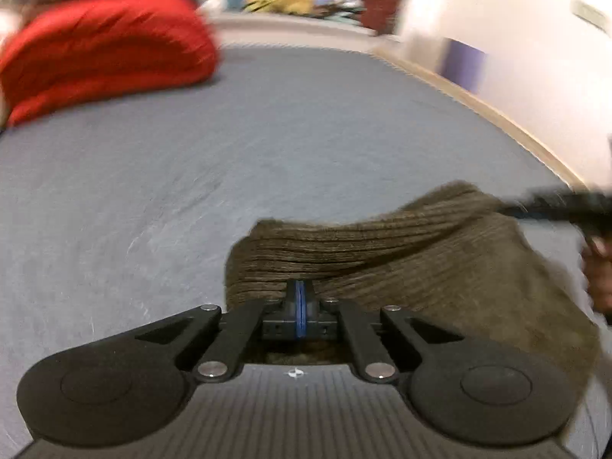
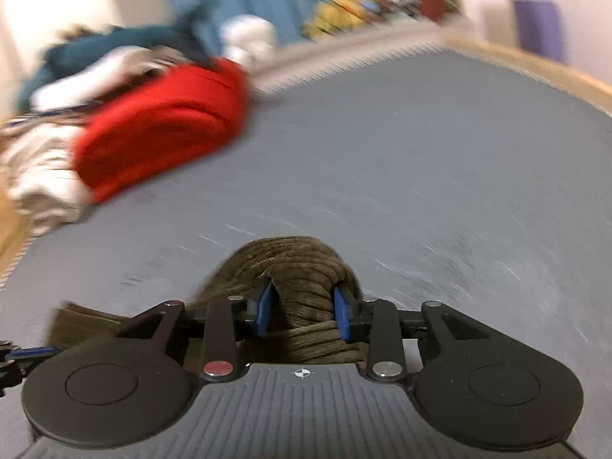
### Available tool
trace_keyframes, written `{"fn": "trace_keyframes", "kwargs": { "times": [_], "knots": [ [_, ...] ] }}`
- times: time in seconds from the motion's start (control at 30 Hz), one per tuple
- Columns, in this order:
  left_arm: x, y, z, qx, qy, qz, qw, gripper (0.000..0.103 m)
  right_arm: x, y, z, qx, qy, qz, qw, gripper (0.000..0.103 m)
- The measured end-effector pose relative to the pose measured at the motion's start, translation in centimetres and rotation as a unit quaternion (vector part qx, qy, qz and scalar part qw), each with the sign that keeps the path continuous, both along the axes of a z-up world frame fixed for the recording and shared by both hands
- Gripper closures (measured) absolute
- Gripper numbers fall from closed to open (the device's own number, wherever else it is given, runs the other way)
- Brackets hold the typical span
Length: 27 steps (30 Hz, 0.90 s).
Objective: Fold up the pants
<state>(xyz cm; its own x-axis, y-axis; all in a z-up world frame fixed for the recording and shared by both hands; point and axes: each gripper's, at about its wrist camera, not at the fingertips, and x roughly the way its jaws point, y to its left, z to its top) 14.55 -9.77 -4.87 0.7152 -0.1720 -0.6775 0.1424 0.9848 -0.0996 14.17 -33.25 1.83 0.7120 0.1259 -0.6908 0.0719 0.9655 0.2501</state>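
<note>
Olive-brown corduroy pants (image 1: 401, 252) lie bunched on the near part of the grey bed sheet (image 1: 191, 176), well apart from the red folded cloth (image 1: 103, 49) at its far left. Right gripper (image 2: 304, 304) has a thick roll of the pants between its blue pads, clamped on it; left gripper (image 1: 300, 298) is pinched fully closed at the pants' near edge.

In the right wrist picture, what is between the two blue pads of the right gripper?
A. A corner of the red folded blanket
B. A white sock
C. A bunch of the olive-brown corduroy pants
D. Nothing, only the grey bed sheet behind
C: a thick bunch of the olive-brown corduroy pants fills the gap between the blue pads of the right gripper.
</note>
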Motion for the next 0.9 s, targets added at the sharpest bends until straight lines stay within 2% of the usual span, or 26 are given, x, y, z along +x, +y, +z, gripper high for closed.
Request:
{"fn": "trace_keyframes", "kwargs": {
  "times": [0.03,0.07,0.13,0.17,0.23,0.3,0.33,0.37,0.4,0.43,0.53,0.57,0.6,0.63,0.67,0.7,0.77,0.83,0.87,0.9],
  "knots": [
    [0.3,0.4,-0.1,-0.013,0.000,0.018,0.9998,0.100,0.3,-1.4,-0.9,-0.013,0.028,-0.040,0.999,0.058],
    [0.5,0.6,0.1,-0.016,0.002,0.036,0.9992,0.100,0.3,-2.7,-1.5,-0.002,0.044,-0.070,0.997,0.053],
    [0.6,0.8,0.5,-0.042,0.006,0.050,0.9979,0.101,0.1,-4.5,-2.0,-0.011,0.084,-0.120,0.989,0.059],
    [0.5,1.0,0.8,-0.055,0.006,0.053,0.9970,0.101,-0.3,-5.0,-1.8,0.009,0.077,-0.119,0.990,0.059],
    [-0.4,1.4,1.6,-0.073,-0.020,0.062,0.9952,0.100,-1.0,-5.4,-0.6,0.068,0.048,-0.073,0.994,0.059],
    [-0.9,1.6,2.6,-0.068,-0.057,0.058,0.9944,0.094,-1.8,-4.1,0.9,0.081,0.021,-0.006,0.996,0.056],
    [-0.8,1.5,2.5,-0.057,-0.054,0.054,0.9954,0.094,-2.4,-3.4,1.4,0.078,0.012,0.024,0.997,0.044],
    [-0.2,1.5,1.8,-0.045,-0.025,0.054,0.9972,0.094,-3.0,-2.6,1.7,0.068,0.013,0.051,0.996,0.031],
    [0.5,1.5,0.8,-0.033,0.019,0.055,0.9978,0.093,-3.3,-1.9,1.8,0.053,0.023,0.068,0.996,0.028],
    [0.5,1.4,0.2,-0.023,0.037,0.061,0.9972,0.091,-3.5,-1.5,1.6,0.043,0.035,0.079,0.995,0.026],
    [-0.2,0.8,1.8,-0.024,0.033,0.078,0.9961,0.089,-4.2,-0.5,0.2,0.001,0.104,0.108,0.989,0.026],
    [-0.9,0.4,2.8,-0.025,0.028,0.077,0.9963,0.080,-4.6,-0.3,-0.2,-0.014,0.122,0.112,0.986,0.025],
    [-1.5,0.0,3.4,-0.028,0.025,0.070,0.9969,0.058,-5.0,-0.3,-0.6,-0.019,0.137,0.119,0.983,0.024],
    [-2.1,-0.2,4.0,-0.032,0.025,0.061,0.9973,0.043,-5.4,-0.5,-0.9,-0.017,0.145,0.127,0.981,0.020],
    [-3.0,-0.5,4.3,-0.033,0.028,0.050,0.9978,0.019,-5.7,-0.6,-1.1,-0.012,0.151,0.136,0.979,0.017],
    [-3.9,-1.0,4.4,-0.028,0.036,0.036,0.9983,0.009,-6.1,-0.5,-1.3,-0.009,0.156,0.144,0.977,0.015],
    [-5.4,-1.8,3.4,0.003,0.072,0.001,0.9974,0.005,-6.7,-0.2,-1.4,-0.007,0.161,0.157,0.974,0.014],
    [-6.3,-2.7,1.7,0.039,0.114,-0.034,0.9922,0.002,-7.4,-0.3,-1.4,0.006,0.164,0.155,0.974,0.015],
    [-6.9,-2.7,0.8,0.036,0.120,-0.044,0.9912,0.002,-7.7,-0.4,-1.4,0.016,0.167,0.152,0.974,0.016],
    [-7.2,-2.2,0.3,0.017,0.123,-0.044,0.9913,0.004,-8.0,-0.6,-1.4,0.027,0.169,0.156,0.973,0.018]
  ]
}}
